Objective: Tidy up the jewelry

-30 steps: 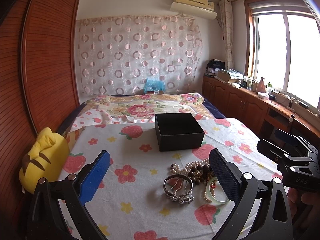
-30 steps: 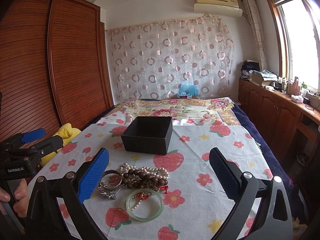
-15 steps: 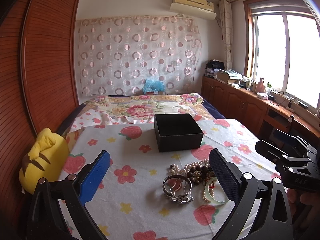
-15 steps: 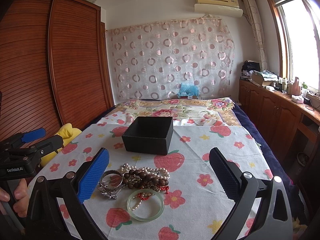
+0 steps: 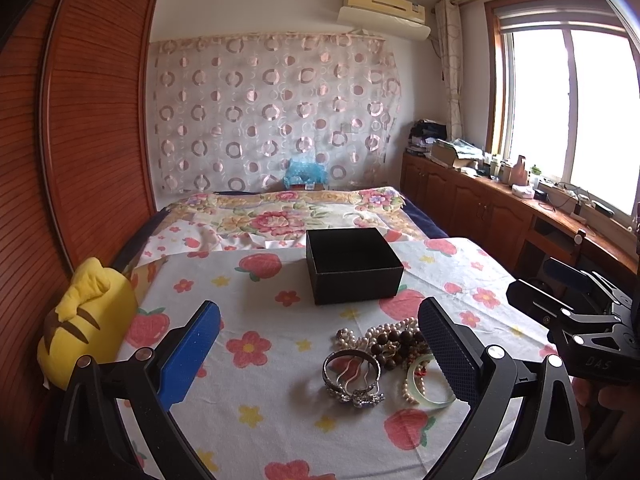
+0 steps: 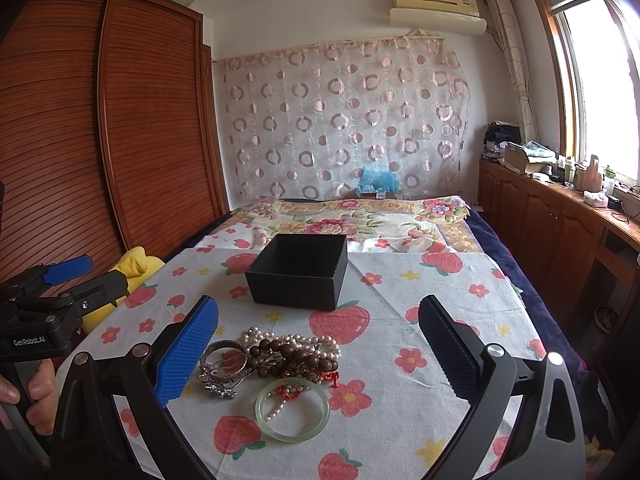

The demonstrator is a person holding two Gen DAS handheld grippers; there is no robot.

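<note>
An open black box (image 5: 353,265) (image 6: 299,271) stands on the strawberry-print cloth (image 5: 272,360) (image 6: 400,380). In front of it lies a jewelry pile: a silver bangle (image 5: 352,376) (image 6: 222,364), brown wooden beads (image 5: 394,342) (image 6: 294,356), a pearl strand (image 5: 384,328) (image 6: 292,338) and a pale green jade bangle (image 5: 430,386) (image 6: 292,409). My left gripper (image 5: 320,340) is open, hovering short of the pile with nothing between its fingers. My right gripper (image 6: 318,336) is open too, held above the pile and empty.
A yellow plush toy (image 5: 86,320) lies at the cloth's left edge, by the wooden wardrobe (image 6: 100,140). A floral bedspread (image 5: 288,216) extends behind the box. Wooden cabinets (image 6: 560,232) with clutter line the right wall under the window.
Both grippers have drifted slightly; the box and jewelry sit a touch differently in each view. Nothing was grasped or moved.
</note>
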